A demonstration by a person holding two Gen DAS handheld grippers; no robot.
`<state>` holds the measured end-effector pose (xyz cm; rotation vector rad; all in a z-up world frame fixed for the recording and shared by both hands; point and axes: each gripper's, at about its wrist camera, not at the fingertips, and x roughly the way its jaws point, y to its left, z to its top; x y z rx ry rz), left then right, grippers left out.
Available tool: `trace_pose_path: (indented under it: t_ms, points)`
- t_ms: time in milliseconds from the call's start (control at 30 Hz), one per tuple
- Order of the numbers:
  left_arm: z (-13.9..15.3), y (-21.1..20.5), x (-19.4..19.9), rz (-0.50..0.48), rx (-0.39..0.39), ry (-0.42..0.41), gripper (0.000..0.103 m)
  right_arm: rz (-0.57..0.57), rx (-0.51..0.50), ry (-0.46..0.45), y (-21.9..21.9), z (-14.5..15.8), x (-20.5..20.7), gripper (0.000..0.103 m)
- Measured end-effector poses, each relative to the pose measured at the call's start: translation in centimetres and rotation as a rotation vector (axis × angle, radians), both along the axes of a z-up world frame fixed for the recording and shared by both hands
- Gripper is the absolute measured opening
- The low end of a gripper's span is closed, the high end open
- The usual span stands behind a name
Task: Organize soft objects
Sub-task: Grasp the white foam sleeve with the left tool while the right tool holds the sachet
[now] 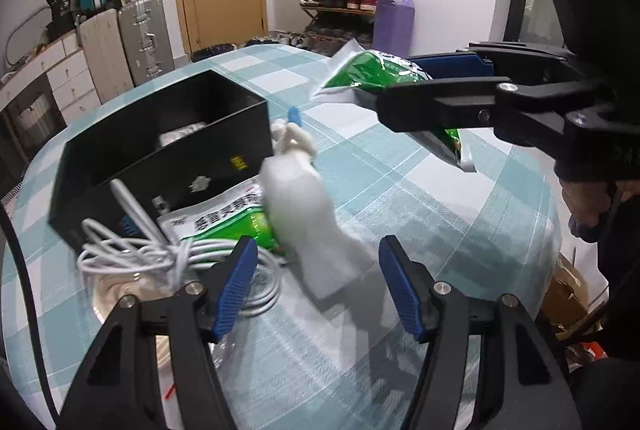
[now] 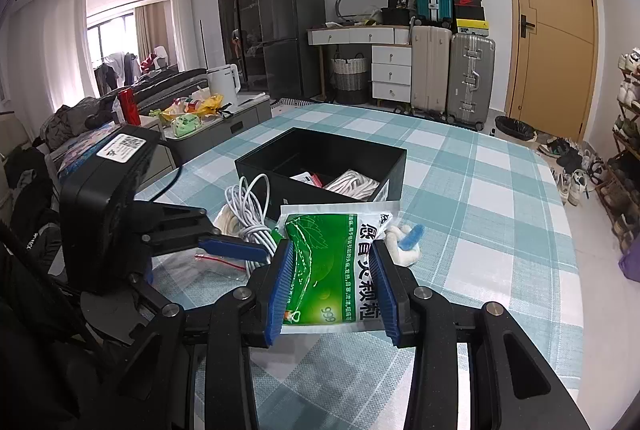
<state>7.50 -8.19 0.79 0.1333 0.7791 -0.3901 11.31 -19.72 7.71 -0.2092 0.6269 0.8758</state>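
Right wrist view shows the right gripper (image 2: pixel 332 286) clamped on a green-and-white printed foil sachet (image 2: pixel 332 262), held above the teal-and-white checked tablecloth (image 2: pixel 500 209) just short of the open black rectangular box (image 2: pixel 320 153), where a coil of white rope (image 2: pixel 354 183) already lies. Left wrist view shows the left gripper (image 1: pixel 316 282) with its blue pads apart and empty, hovering over a blurred white fluffy wad (image 1: pixel 316 226) on the cloth, beside a second green-and-white sachet (image 1: pixel 224 218) and a tangled white cable (image 1: pixel 160 254). Likely trouble: the slick sachet is pinched only across its middle, so it could slip or fold and land short of the box; the left jaws could snag the cable along with the wad. Only the right view looks into the box; only the left view shows the second sachet and how near the cable lies to the wad.
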Motion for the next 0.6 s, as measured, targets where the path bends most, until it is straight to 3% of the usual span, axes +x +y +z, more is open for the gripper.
trace_pose_path:
  t_ms: [133,200,233,333,600]
  points:
    - [-0.5,-1.0,0.8,-0.027,-0.008,0.043,0.061,-0.005,0.006,0.007,-0.3,-0.1,0.2,0.039]
    - [-0.8,-1.2,1.2,-0.023,-0.007,0.059,0.041,-0.012,0.01,0.008,-0.5,-0.1,0.3,0.039]
    - [-0.9,-1.3,1.4,-0.022,-0.015,0.069,0.041,-0.013,0.013,0.011,-0.6,-0.1,0.3,0.039]
    - [-0.8,-1.3,1.1,-0.023,-0.023,0.053,0.026,-0.017,0.017,0.012,-0.8,0.0,0.3,0.039]
    - [1.1,-0.1,-0.3,-0.015,-0.052,-0.008,0.022,-0.024,0.041,0.005,-1.1,0.3,0.4,0.039]
